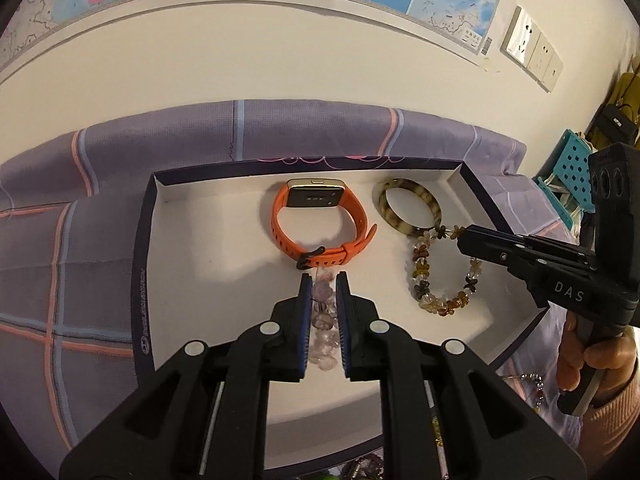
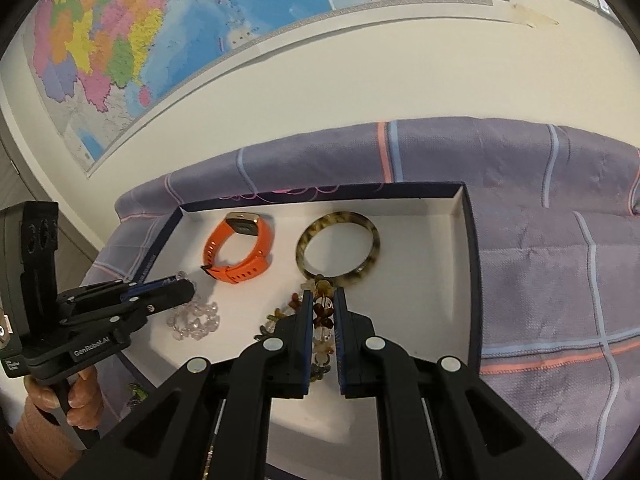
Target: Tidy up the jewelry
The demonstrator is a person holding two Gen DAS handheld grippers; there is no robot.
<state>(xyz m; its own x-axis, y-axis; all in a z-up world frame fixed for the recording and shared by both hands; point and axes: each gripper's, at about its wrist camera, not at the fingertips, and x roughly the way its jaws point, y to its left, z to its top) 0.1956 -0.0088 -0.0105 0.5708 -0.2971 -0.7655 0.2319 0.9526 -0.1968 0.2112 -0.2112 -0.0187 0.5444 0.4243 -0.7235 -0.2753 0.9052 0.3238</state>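
Observation:
A white-lined dark box (image 1: pixel 144 240) (image 2: pixel 468 240) lies on a purple plaid cloth. Inside are an orange watch (image 1: pixel 320 220) (image 2: pixel 240 248), a tortoiseshell bangle (image 1: pixel 410 206) (image 2: pixel 338 246), an amber flower-bead bracelet (image 1: pixel 444 276) (image 2: pixel 324 316) and a pale crystal bead bracelet (image 1: pixel 324 320) (image 2: pixel 194 318). My left gripper (image 1: pixel 323 280) (image 2: pixel 188 280) is shut on the crystal bracelet, just below the watch clasp. My right gripper (image 2: pixel 323 294) (image 1: pixel 462 236) is shut on the amber bracelet, just below the bangle.
The purple cloth (image 1: pixel 80 200) (image 2: pixel 560 280) covers the table around the box. A wall with a map (image 2: pixel 140 40) stands behind. More loose jewelry (image 1: pixel 528 384) lies on the cloth at the box's near right corner. A teal perforated crate (image 1: pixel 568 168) sits far right.

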